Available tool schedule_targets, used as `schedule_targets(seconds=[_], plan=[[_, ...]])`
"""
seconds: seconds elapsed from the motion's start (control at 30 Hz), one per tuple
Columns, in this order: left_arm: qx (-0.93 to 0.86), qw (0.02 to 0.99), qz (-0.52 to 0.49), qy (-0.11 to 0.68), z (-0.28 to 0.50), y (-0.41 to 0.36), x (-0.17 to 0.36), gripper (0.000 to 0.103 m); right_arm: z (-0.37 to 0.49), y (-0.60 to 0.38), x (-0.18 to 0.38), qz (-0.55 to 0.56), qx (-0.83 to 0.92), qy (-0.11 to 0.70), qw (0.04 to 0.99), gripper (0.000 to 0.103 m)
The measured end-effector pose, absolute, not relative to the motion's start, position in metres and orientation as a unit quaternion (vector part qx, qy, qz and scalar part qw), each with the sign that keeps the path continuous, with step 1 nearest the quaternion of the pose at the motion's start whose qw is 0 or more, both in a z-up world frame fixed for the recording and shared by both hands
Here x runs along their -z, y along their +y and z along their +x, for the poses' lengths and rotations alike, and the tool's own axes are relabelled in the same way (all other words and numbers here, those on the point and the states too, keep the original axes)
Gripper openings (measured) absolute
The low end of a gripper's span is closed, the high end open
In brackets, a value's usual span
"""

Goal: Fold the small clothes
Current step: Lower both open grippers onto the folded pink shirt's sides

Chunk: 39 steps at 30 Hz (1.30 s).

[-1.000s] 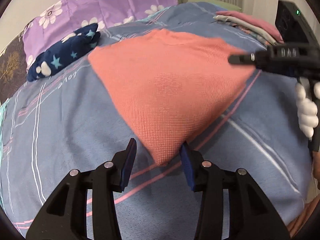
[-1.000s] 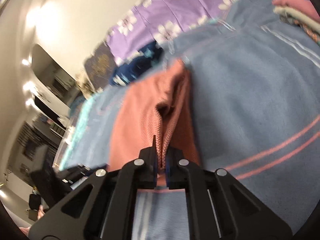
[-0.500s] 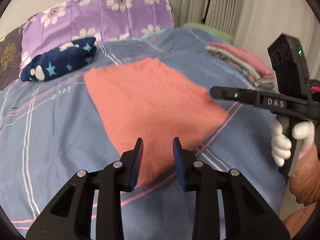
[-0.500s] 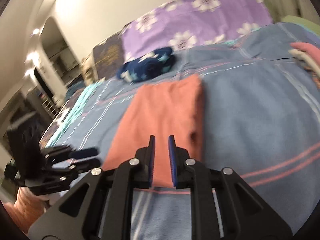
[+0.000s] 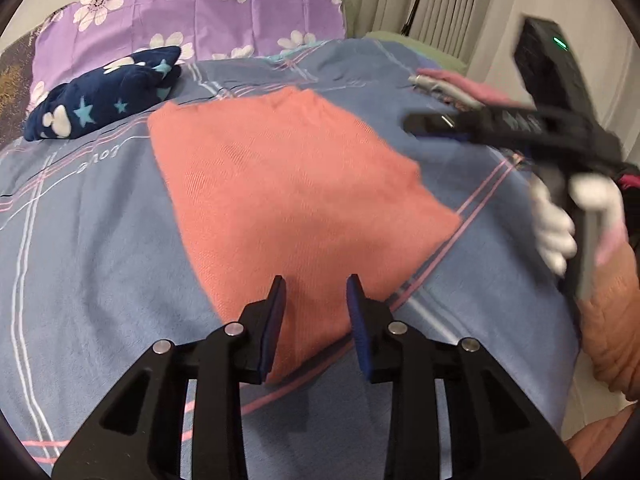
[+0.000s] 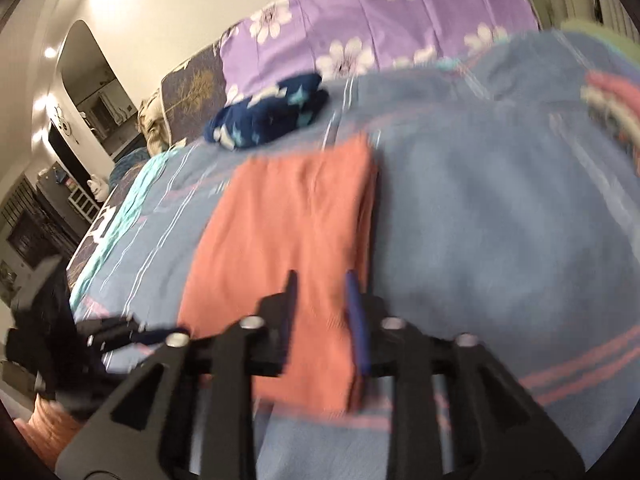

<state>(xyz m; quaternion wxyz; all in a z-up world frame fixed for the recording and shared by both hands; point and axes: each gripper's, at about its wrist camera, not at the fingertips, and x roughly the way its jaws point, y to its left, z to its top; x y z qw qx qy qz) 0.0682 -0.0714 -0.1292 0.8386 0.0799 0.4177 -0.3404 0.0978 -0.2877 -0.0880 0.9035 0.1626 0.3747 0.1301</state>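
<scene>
A salmon-pink knit garment lies folded flat as a rectangle on the blue striped bedspread. It also shows in the right wrist view. My left gripper is open and empty, hovering over the garment's near corner. My right gripper is open and empty above the garment's near right edge; it also shows in the left wrist view, blurred, above the bedspread to the right of the garment.
A navy star-patterned plush piece lies at the back left against a purple floral pillow. A stack of folded clothes sits at the back right. Curtains and a wall stand behind the bed.
My right gripper let go of the garment's edge and opened; the fold now lies flat. My left gripper narrowed a little. Both grippers pulled back from the garment.
</scene>
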Motion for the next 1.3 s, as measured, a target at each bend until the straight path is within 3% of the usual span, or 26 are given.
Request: schedule_targets(seconds=[0.27, 0.3, 0.37, 0.4, 0.53, 0.63, 0.73, 0.77, 0.8, 1.0, 1.03, 1.13, 1.3], plan=[[0.346, 0.823, 0.08, 0.444, 0.078, -0.095, 0.149, 0.041, 0.217, -0.287, 0.118, 0.147, -0.13, 0.436, 0.878, 0.044], [0.347, 0.823, 0.085, 0.442, 0.077, -0.096, 0.149, 0.041, 0.222, -0.283, 0.123, 0.136, -0.124, 0.438, 0.88, 0.036], [0.349, 0.823, 0.092, 0.438, 0.076, -0.096, 0.15, 0.041, 0.225, -0.278, 0.125, 0.112, -0.12, 0.428, 0.889, 0.009], [0.349, 0.824, 0.094, 0.437, 0.075, -0.096, 0.15, 0.041, 0.218, -0.277, 0.119, 0.103, -0.118, 0.406, 0.9, 0.008], [0.337, 0.83, 0.118, 0.428, 0.067, -0.102, 0.151, 0.042, 0.195, -0.26, 0.1, 0.023, -0.091, 0.34, 0.936, 0.009], [0.329, 0.835, 0.131, 0.421, 0.062, -0.105, 0.151, 0.042, 0.218, -0.259, 0.135, -0.005, -0.063, 0.398, 0.915, 0.012], [0.329, 0.837, 0.127, 0.419, 0.06, -0.102, 0.151, 0.042, 0.22, -0.267, 0.137, 0.017, -0.064, 0.397, 0.916, 0.019], [0.329, 0.837, 0.125, 0.419, 0.059, -0.102, 0.15, 0.042, 0.218, -0.269, 0.131, 0.015, -0.049, 0.387, 0.92, 0.029], [0.329, 0.837, 0.124, 0.42, 0.059, -0.101, 0.15, 0.042, 0.215, -0.271, 0.126, 0.007, -0.035, 0.377, 0.926, 0.032], [0.328, 0.84, 0.12, 0.416, 0.058, -0.1, 0.15, 0.042, 0.166, -0.29, 0.089, 0.055, -0.044, 0.3, 0.951, 0.032], [0.328, 0.84, 0.116, 0.417, 0.058, -0.099, 0.15, 0.042, 0.16, -0.29, 0.087, 0.06, -0.052, 0.304, 0.949, 0.032], [0.324, 0.842, 0.12, 0.414, 0.056, -0.101, 0.15, 0.043, 0.136, -0.275, 0.086, 0.074, -0.125, 0.348, 0.926, 0.015], [0.321, 0.846, 0.12, 0.409, 0.054, -0.1, 0.149, 0.043, 0.111, -0.254, 0.114, 0.081, -0.157, 0.414, 0.893, 0.014]])
